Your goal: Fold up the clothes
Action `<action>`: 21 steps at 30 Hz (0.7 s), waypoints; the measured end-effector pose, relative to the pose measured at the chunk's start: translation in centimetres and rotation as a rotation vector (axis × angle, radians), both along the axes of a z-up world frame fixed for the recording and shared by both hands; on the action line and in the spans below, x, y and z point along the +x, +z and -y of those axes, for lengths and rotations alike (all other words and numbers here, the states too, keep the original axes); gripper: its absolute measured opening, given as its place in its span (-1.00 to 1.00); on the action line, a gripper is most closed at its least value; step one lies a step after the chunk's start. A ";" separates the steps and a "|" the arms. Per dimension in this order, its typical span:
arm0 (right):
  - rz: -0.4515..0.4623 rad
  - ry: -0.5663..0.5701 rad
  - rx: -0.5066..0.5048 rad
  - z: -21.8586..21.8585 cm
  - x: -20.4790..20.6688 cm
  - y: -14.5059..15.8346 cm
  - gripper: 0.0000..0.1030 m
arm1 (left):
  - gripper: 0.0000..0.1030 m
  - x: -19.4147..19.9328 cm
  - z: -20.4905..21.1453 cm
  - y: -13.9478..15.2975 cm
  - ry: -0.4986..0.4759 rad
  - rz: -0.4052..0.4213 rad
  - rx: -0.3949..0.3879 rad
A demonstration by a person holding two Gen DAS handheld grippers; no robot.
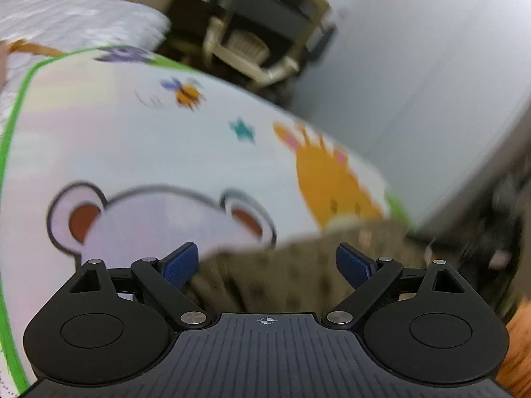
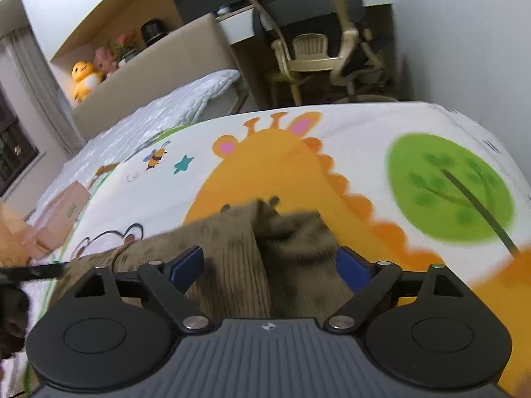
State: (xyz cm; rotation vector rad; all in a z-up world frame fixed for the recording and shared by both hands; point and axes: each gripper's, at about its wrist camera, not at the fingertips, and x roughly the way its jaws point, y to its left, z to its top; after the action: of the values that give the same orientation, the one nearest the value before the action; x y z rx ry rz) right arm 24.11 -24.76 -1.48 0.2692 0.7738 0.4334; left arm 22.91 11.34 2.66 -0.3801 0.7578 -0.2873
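A brown ribbed garment (image 1: 272,282) lies on a cartoon-printed mat (image 1: 132,139), blurred in the left wrist view. My left gripper (image 1: 267,258) stands open just above the garment's near edge, its blue pads (image 1: 182,263) wide apart and not pressing on the cloth. In the right wrist view the same garment (image 2: 232,242) lies bunched, with a seam or fold down its middle, over the orange giraffe print on the mat (image 2: 365,139). My right gripper (image 2: 270,262) is open above it, cloth showing between the spread fingers and no pad touching it.
White quilted bedding (image 2: 149,116) lies beyond the mat. A beige chair (image 2: 312,53) and a desk stand behind it. Cardboard boxes (image 2: 63,205) sit at the mat's left edge, plush toys (image 2: 84,76) on a ledge. A grey wall (image 1: 415,83) rises on the right.
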 end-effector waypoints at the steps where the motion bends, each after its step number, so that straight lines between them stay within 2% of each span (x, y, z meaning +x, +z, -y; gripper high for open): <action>1: -0.005 -0.008 0.003 0.7 -1.2 0.0 0.79 | 0.82 0.0 0.7 -0.3 -0.017 0.000 0.026; 5: -0.027 -0.052 -0.019 2.8 -5.8 0.1 0.84 | 0.84 0.6 1.6 -1.0 -0.019 0.002 0.050; 10: 0.113 -0.029 -0.081 2.4 -8.5 1.7 0.84 | 0.84 0.3 2.0 -0.8 0.040 0.009 0.152; 12: 0.161 0.030 -0.058 0.5 -7.6 2.3 0.84 | 0.83 -1.1 2.4 0.6 0.061 0.062 0.154; 15: 0.227 0.122 -0.019 -2.4 -6.1 3.1 0.84 | 0.83 -4.0 4.2 3.3 0.065 0.188 0.165; 17: 0.196 0.206 0.019 -5.0 -4.1 2.0 0.84 | 0.84 -5.5 5.6 4.1 0.032 0.240 0.143; 19: 0.119 0.235 0.015 -7.3 -1.9 -0.3 0.86 | 0.85 -5.9 6.9 3.5 -0.012 0.218 0.085; 20: 0.117 0.224 -0.016 -8.0 -1.5 -1.2 0.88 | 0.86 -6.0 7.5 2.8 -0.022 0.188 0.063; 21: 0.122 0.214 -0.049 -8.5 -1.2 -2.1 0.99 | 0.85 -5.8 7.9 1.5 -0.009 0.143 0.060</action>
State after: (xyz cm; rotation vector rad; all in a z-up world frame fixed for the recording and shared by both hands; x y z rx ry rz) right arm 22.88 -16.23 -3.61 0.1133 0.6946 0.6261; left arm 17.06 3.48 4.17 -0.2968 0.6262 -0.2961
